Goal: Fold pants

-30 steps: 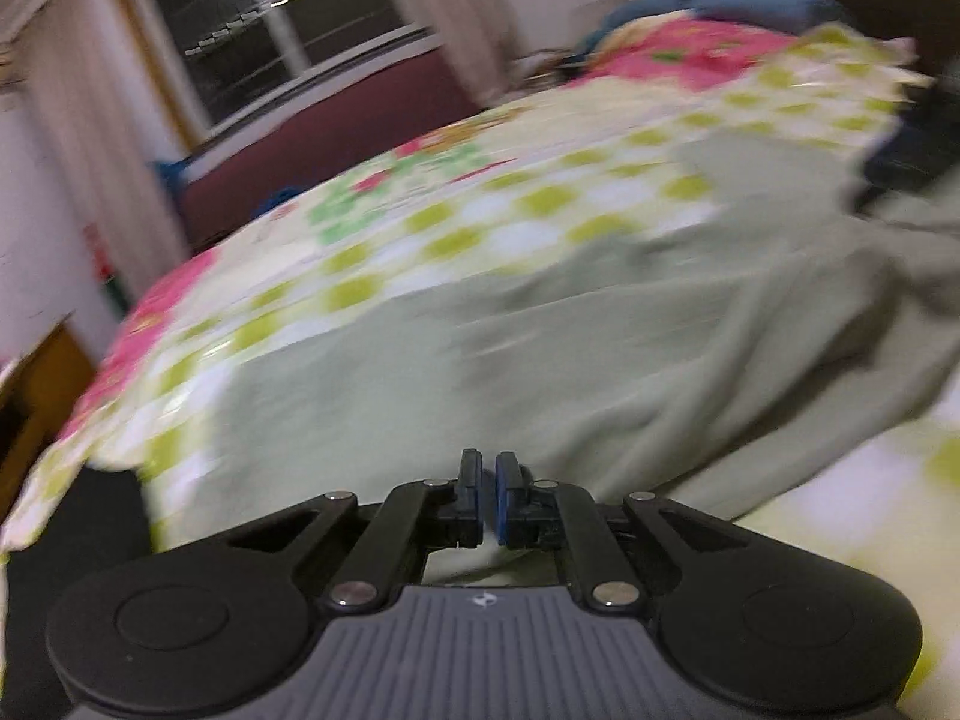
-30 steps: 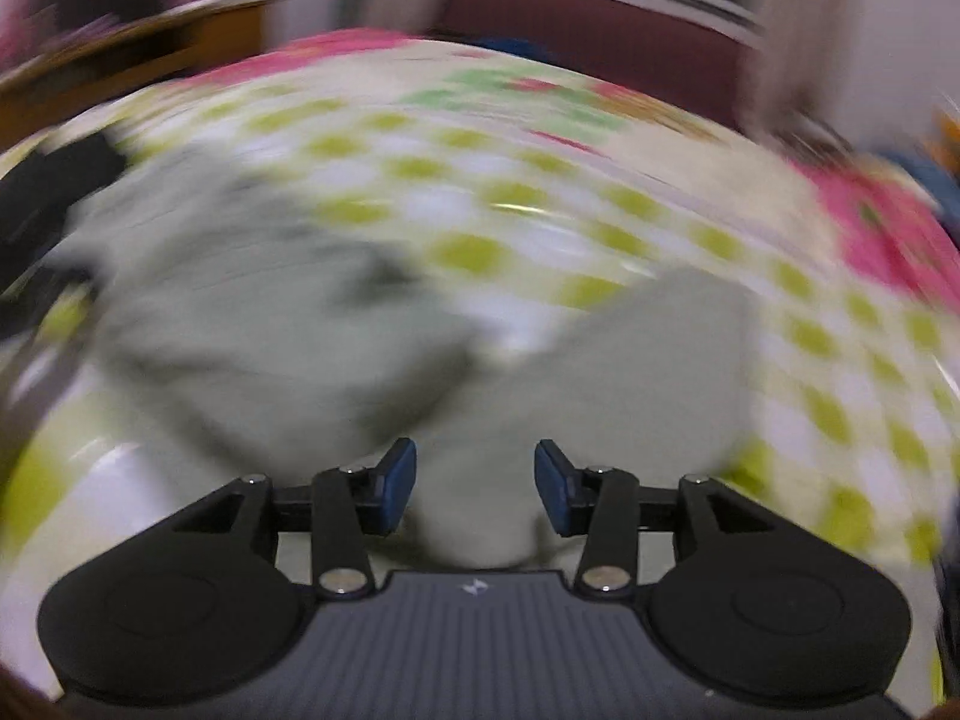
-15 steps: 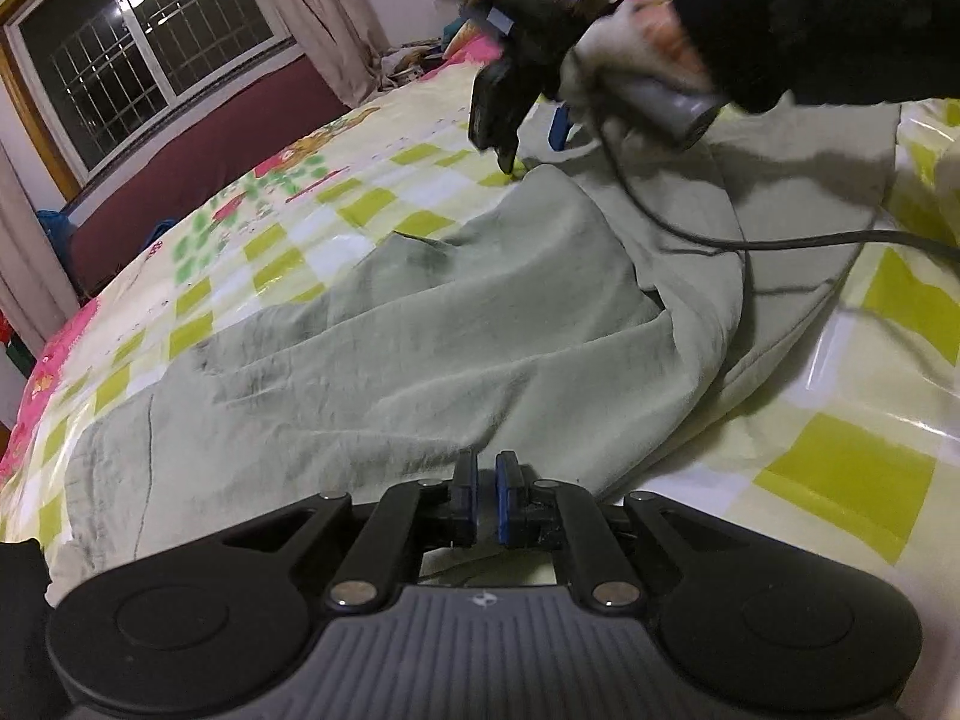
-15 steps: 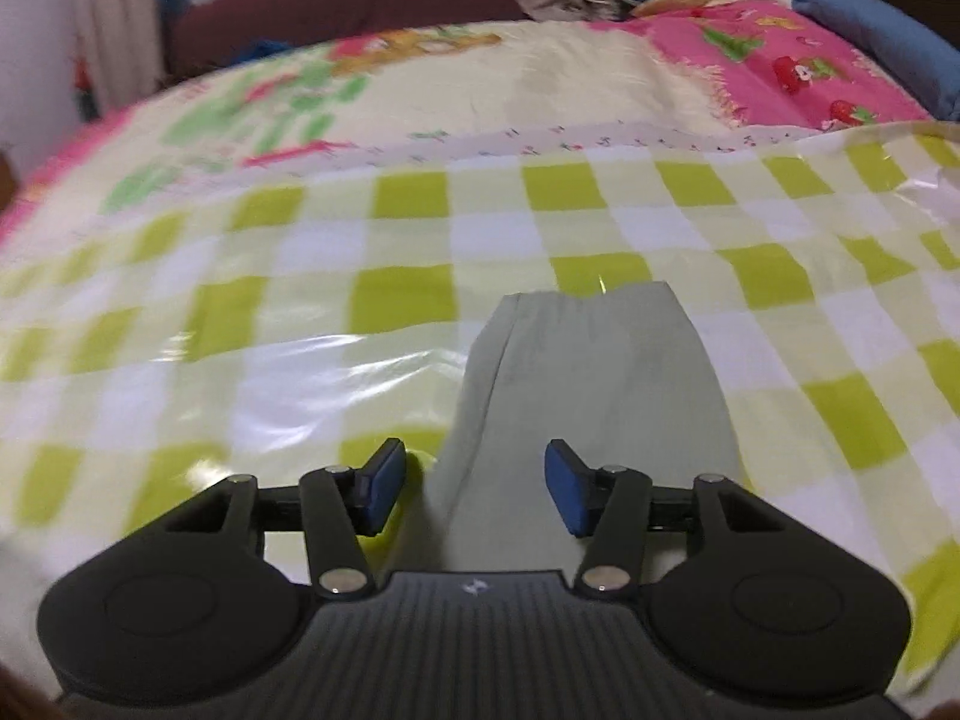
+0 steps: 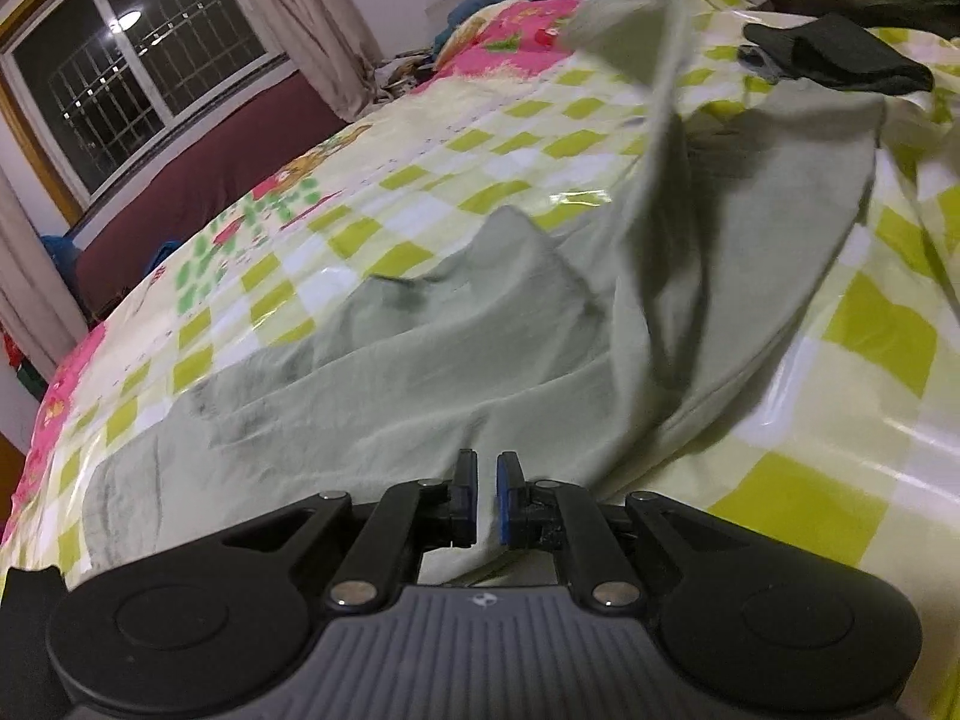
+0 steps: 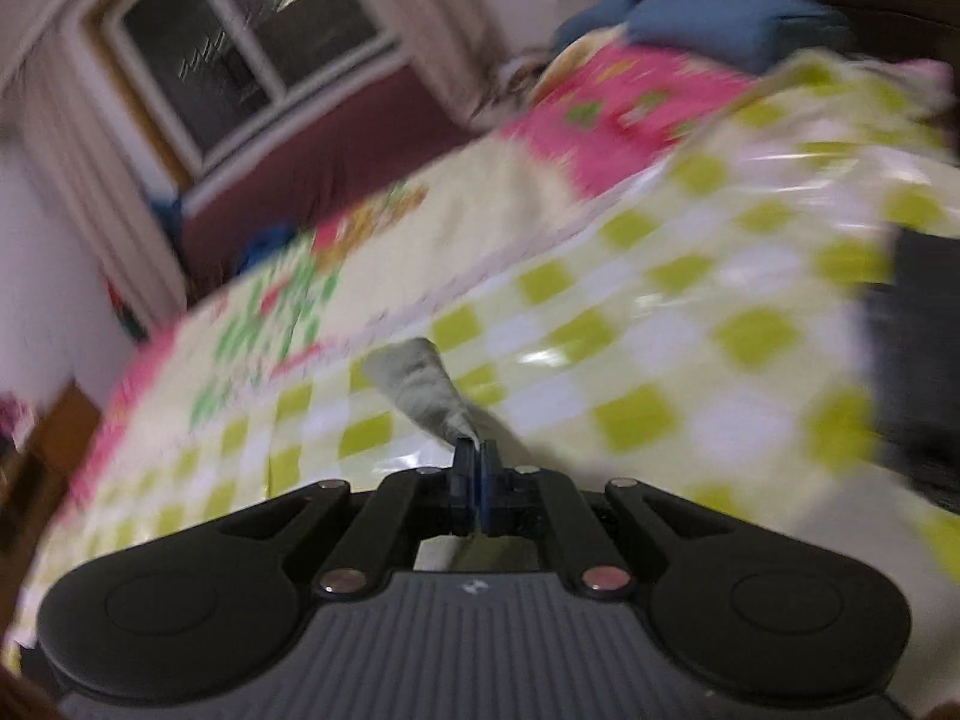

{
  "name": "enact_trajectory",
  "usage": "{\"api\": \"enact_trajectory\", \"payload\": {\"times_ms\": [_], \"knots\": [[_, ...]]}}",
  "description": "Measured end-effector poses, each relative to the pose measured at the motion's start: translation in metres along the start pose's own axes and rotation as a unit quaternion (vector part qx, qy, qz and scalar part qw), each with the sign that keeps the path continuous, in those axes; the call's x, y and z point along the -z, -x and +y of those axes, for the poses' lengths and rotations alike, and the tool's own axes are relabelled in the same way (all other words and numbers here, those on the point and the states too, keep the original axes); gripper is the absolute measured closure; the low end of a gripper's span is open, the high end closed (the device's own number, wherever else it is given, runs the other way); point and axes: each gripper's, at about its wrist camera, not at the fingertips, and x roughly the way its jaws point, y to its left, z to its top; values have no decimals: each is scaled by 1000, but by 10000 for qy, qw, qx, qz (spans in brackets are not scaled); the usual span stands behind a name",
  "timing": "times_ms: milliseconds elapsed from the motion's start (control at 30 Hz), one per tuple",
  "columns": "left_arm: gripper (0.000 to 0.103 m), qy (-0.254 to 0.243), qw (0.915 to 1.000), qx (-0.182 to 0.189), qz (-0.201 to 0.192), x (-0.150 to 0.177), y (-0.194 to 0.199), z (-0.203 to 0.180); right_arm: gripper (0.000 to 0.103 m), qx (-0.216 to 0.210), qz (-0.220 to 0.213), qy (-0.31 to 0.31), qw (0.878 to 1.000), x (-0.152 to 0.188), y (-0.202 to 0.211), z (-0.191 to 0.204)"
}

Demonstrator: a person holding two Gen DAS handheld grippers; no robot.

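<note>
Jaws of the right gripper [image 6: 474, 450] pinch a corner of the pale green pants [image 5: 456, 324], lifting it off the checkered bed [image 5: 828, 480]. Left gripper [image 5: 486, 468] jaws sit nearly pressed together over the pants' near edge; a grip on cloth cannot be told.

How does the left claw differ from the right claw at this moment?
The right claw is shut on a bunched end of the pants; the left claw shows a narrow gap, and whether it pinches cloth cannot be told. The right claw's view is blurred; the left claw's view is mostly sharp. Both are black with blue pads, above the checked bedcover.
</note>
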Motion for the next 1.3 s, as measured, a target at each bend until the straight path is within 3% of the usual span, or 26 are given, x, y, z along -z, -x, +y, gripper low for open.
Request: {"api": "enact_trajectory", "payload": {"times_ms": [133, 233, 300, 367, 433, 533, 567, 600, 667, 833, 933, 1000, 1167, 1233, 1300], "knots": [[79, -215, 9997, 37, 145, -5, -8, -22, 101, 294, -167, -421, 9985, 34, 72, -63], [79, -437, 9988, -83, 209, -11, -12, -33, 98, 684, 240, -850, 9937, 65, 63, -108], [79, -500, 9984, -57, 256, -16, -10, -37, 94, 570, 403, -1370, 9881, 78, 54, -131], [78, -565, 9979, -30, 308, -19, -9, -40, 94, 350, 375, -1825, 9819, 84, 50, -146], [78, -681, 9971, -66, 347, -21, -10, -45, 91, 250, 298, -1846, 9820, 83, 48, -149], [78, -694, 9969, -71, 375, -24, -12, -49, 73, 270, 167, -1830, 9826, 80, 46, -152], [78, -687, 9969, -58, 370, -26, -12, -50, 71, 293, 127, -1851, 9822, 80, 44, -154], [78, -690, 9970, -41, 362, -27, -12, -52, 72, 336, 125, -1871, 9817, 80, 40, -155], [78, -713, 9969, -6, 334, -29, -11, -55, 99, 417, 145, -1848, 9818, 78, 36, -159], [78, -787, 9965, 60, 275, -31, -9, -60, 100, 13, -412, -1546, 9871, 62, 52, -148], [78, -714, 9971, 74, 261, -32, -10, -61, 100, 313, -219, -1241, 9915, 62, 38, -151], [78, -698, 9973, 65, 241, -32, -9, -61, 100, 368, -122, -1369, 9898, 64, 32, -156], [78, -739, 9970, 136, 173, -33, -9, -62, 100, 212, -717, -1359, 9879, 63, 58, -153], [77, -710, 9972, 151, 169, -35, -10, -64, 100, 236, -780, -1474, 9857, 59, 59, -160], [77, -684, 9974, 177, 158, -35, -11, -66, 100, 533, -521, -1514, 9857, 62, 46, -171]]}}
